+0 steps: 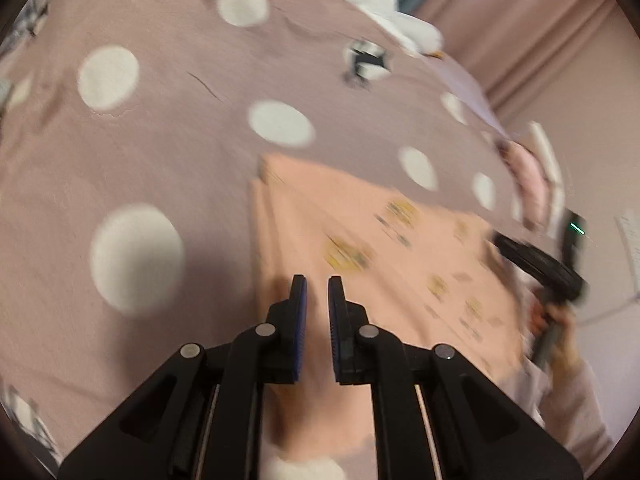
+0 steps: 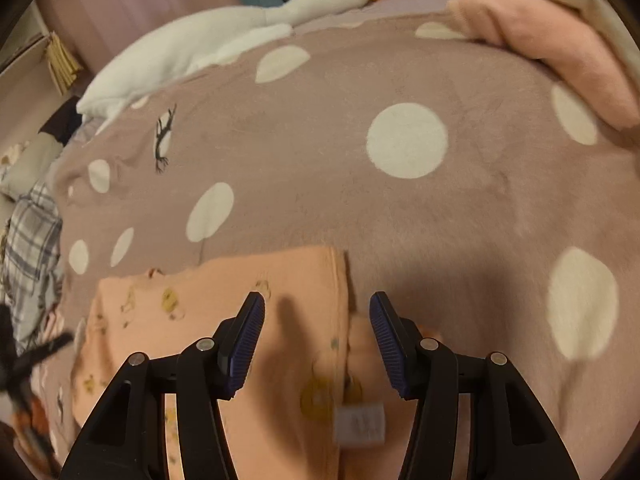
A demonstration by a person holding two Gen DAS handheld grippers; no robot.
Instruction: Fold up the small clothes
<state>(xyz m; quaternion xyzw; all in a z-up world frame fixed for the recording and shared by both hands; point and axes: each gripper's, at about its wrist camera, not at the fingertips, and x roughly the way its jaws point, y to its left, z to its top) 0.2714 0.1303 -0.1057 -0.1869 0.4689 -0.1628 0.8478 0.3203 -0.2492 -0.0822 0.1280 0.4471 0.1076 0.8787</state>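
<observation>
Left wrist view, blurred: we find our left tongs nearly closed with a narrow gap, apparently gripping nothing, over the peach garment lying flat on the dotted blanket. Right tongs stand wide open above the garment's edge. A plush goose lies beyond.

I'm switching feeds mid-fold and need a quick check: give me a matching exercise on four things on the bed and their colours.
Things:
1. garment
2. blanket
3. goose toy
4. shirt

Colours:
A. white with an orange beak
B. grey and white plaid
C. peach with small yellow prints
D. mauve with white dots

Pairs: 1-C, 2-D, 3-A, 4-B
</observation>
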